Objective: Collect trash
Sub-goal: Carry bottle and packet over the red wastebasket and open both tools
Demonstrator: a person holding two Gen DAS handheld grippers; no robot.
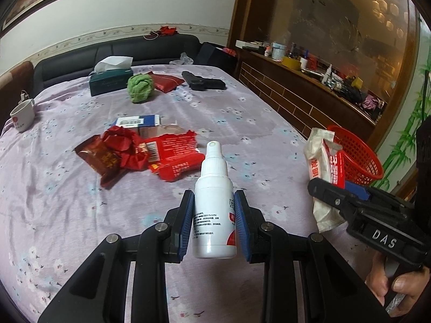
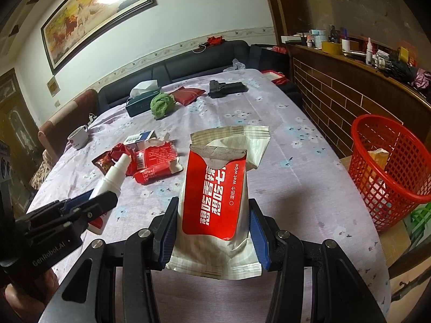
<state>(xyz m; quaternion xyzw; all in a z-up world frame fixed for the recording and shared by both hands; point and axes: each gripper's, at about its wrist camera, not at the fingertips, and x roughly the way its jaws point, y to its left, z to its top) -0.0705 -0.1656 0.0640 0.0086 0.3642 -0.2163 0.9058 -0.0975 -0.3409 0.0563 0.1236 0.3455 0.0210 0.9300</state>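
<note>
My left gripper (image 1: 214, 215) is shut on a white spray bottle (image 1: 214, 204), held upright above the table with its nozzle pointing away. My right gripper (image 2: 212, 228) is shut on a red and white wet wipe packet (image 2: 215, 202), its torn top flopping open. In the left wrist view the packet (image 1: 324, 167) and right gripper (image 1: 339, 199) hang at the right, in front of the red mesh basket (image 1: 358, 158). The right wrist view shows the basket (image 2: 388, 175) past the table's right edge, with some trash inside. Red wrappers (image 1: 150, 156) lie mid-table.
A lilac floral cloth (image 1: 256, 123) covers the table. On it stand a white mug (image 1: 23, 114), a green tissue box (image 1: 110, 79), a green crumpled ball (image 1: 140, 87), a red pouch (image 1: 167, 80), a black toy pistol (image 1: 203, 82) and a blue and white carton (image 1: 138, 123). A cluttered wooden counter (image 1: 323, 80) runs along the right.
</note>
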